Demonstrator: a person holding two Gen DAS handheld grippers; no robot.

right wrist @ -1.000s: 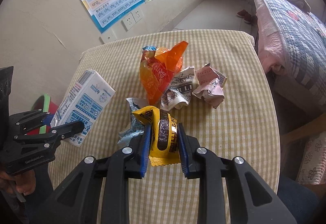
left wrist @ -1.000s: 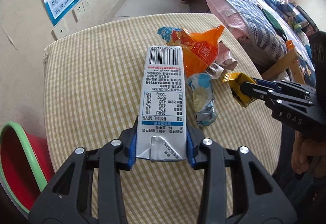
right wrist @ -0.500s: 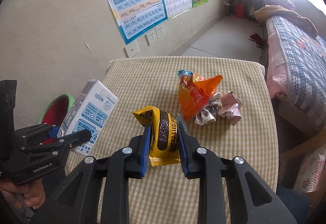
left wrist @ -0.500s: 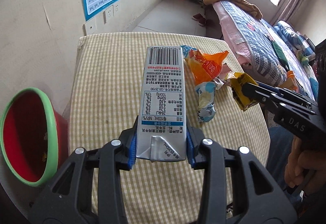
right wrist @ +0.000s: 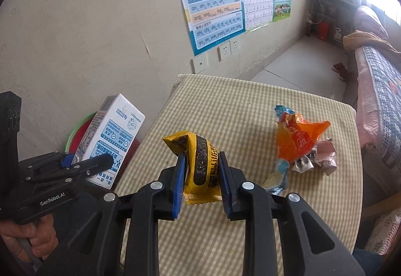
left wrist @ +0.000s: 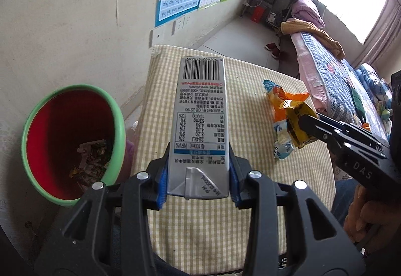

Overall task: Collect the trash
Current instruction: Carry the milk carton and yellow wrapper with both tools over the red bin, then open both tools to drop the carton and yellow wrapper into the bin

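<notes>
Left gripper (left wrist: 198,184) clamped on white rectangular milk carton (left wrist: 200,123), held above checked tablecloth's (left wrist: 250,200) left edge, beside green-rimmed red bin (left wrist: 117,125). Right gripper (right wrist: 201,182) pinches crumpled yellow foil wrapper (right wrist: 199,163) over table centre.

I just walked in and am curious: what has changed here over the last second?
Both grippers lifted back from the checked table, swinging toward the red bin with the green rim. The left gripper still clamps the white milk carton; the right gripper still clamps the yellow snack wrapper. The remaining trash stayed put.
</notes>
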